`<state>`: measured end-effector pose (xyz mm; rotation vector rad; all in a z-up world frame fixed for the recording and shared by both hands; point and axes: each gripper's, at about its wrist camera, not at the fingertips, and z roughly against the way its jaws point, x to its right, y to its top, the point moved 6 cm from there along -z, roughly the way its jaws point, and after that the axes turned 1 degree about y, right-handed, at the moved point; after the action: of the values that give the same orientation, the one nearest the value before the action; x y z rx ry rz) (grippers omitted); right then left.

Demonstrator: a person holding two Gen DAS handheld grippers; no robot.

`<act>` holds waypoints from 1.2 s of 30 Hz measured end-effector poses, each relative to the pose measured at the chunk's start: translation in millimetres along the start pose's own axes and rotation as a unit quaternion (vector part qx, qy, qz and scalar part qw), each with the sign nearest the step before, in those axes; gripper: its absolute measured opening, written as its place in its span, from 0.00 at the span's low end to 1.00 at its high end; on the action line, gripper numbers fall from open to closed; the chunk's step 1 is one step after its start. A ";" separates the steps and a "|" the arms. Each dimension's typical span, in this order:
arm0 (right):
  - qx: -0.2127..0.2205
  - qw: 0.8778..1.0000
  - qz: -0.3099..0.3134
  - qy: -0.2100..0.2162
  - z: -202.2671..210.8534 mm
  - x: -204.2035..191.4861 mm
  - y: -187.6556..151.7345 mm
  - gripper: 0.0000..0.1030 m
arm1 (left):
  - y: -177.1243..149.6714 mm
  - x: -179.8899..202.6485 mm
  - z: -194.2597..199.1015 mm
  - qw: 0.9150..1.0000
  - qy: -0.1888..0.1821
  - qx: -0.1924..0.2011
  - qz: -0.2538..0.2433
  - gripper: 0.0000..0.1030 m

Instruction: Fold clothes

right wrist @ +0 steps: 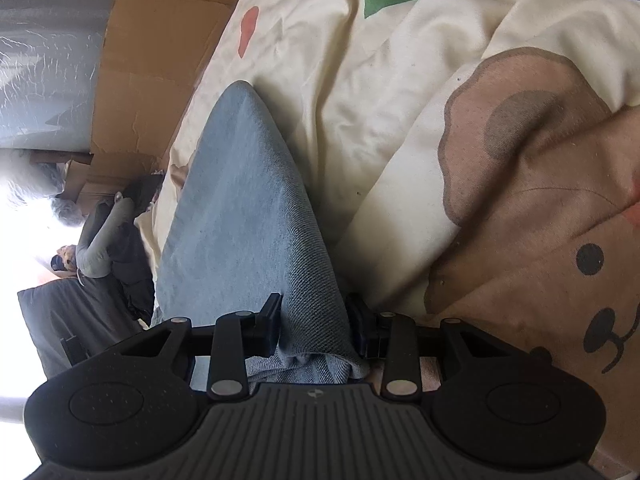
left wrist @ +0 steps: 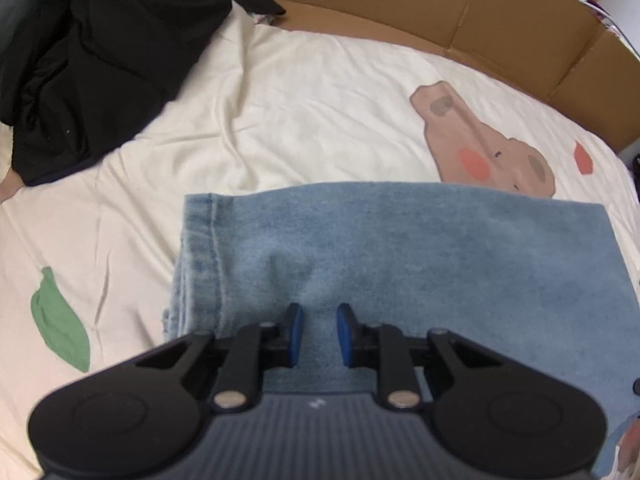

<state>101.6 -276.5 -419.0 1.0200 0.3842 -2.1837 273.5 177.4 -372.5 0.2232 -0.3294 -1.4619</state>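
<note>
Folded light blue jeans [left wrist: 400, 256] lie flat on the cream bedsheet [left wrist: 280, 120]. My left gripper [left wrist: 319, 330] hovers over their near part with its blue pads a small gap apart and nothing between them. In the right wrist view the jeans [right wrist: 244, 208] rise as a folded ridge. My right gripper [right wrist: 314, 320] is closed on the near end of that denim, which bunches between the fingers.
A heap of black clothes [left wrist: 100, 60] lies at the back left of the bed. Flattened cardboard [left wrist: 480, 20] lines the far edge. The sheet has a brown bear print [left wrist: 480, 140] and a green leaf [left wrist: 60, 320]. Dark clothes [right wrist: 108, 248] lie beyond the jeans.
</note>
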 end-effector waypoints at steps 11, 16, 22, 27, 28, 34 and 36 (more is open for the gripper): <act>0.021 0.999 -0.015 0.034 5.2 -4.3 5.3 0.37 | 23.6 14.9 38.3 1.000 -0.010 0.017 -0.010 0.20; 0.028 0.998 -0.023 0.049 1.6 -1.4 8.7 0.37 | 30.7 19.8 18.5 1.000 -0.015 0.013 0.001 0.20; 0.026 0.998 -0.013 0.058 -5.2 -5.5 16.5 0.37 | 30.2 19.6 -12.0 1.000 0.013 0.001 -0.006 0.24; 0.037 0.997 -0.013 0.060 -7.3 -6.6 20.3 0.37 | 29.9 28.9 -15.5 0.999 0.045 -0.007 -0.026 0.24; 0.040 0.997 -0.013 0.059 -6.9 -7.3 20.9 0.37 | 32.7 30.4 -10.9 0.999 0.042 -0.005 -0.022 0.21; 0.044 0.997 -0.003 0.062 -9.2 -13.3 25.7 0.38 | 46.9 55.2 15.3 0.999 -0.019 0.013 -0.038 0.21; 0.041 0.997 0.001 0.061 -11.9 -14.4 28.2 0.38 | 50.0 69.3 14.1 0.998 -0.033 0.012 -0.052 0.21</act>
<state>134.4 -284.0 -415.2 1.2012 0.3507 -2.1563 320.6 114.3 -336.3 0.2139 -0.3937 -1.5713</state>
